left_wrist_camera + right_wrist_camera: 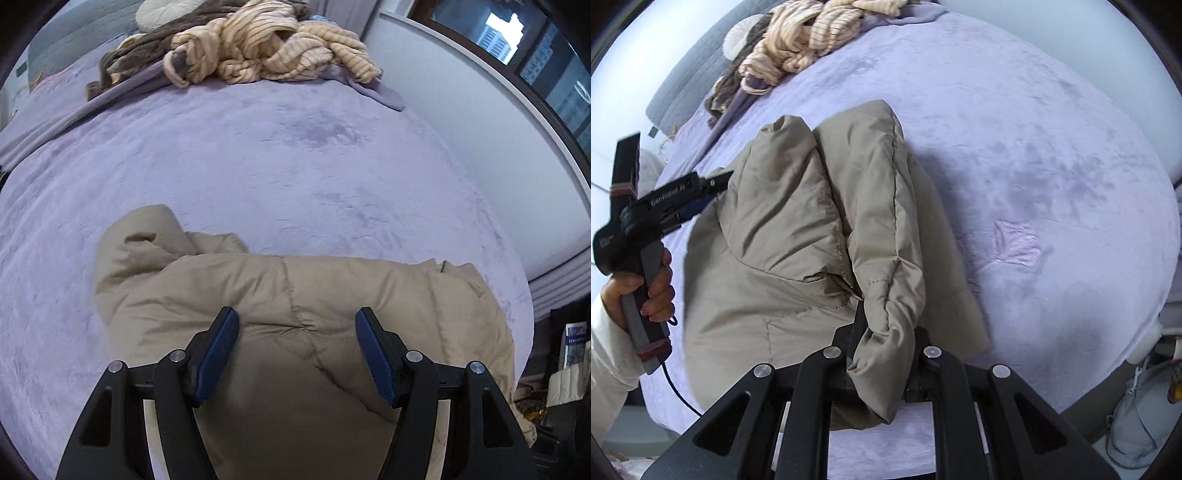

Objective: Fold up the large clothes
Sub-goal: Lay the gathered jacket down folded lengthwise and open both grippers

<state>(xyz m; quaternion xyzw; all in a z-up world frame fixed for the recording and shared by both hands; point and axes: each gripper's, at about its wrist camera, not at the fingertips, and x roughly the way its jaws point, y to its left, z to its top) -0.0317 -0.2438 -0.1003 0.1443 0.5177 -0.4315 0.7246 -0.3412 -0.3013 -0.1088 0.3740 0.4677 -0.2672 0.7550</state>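
Observation:
A large beige puffer jacket lies bunched on the lavender bed cover. In the left wrist view my left gripper hovers just over the jacket, its blue pads wide apart with nothing pressed between them. In the right wrist view my right gripper is shut on a thick rolled fold of the jacket, and the fabric hides its fingertips. That view also shows the left gripper at the jacket's far left edge, held by a person's hand.
A heap of cream striped fabric and a brown garment lie at the head of the bed, by a grey headboard. A white wall and a dark window run along the right. Bags stand beside the bed.

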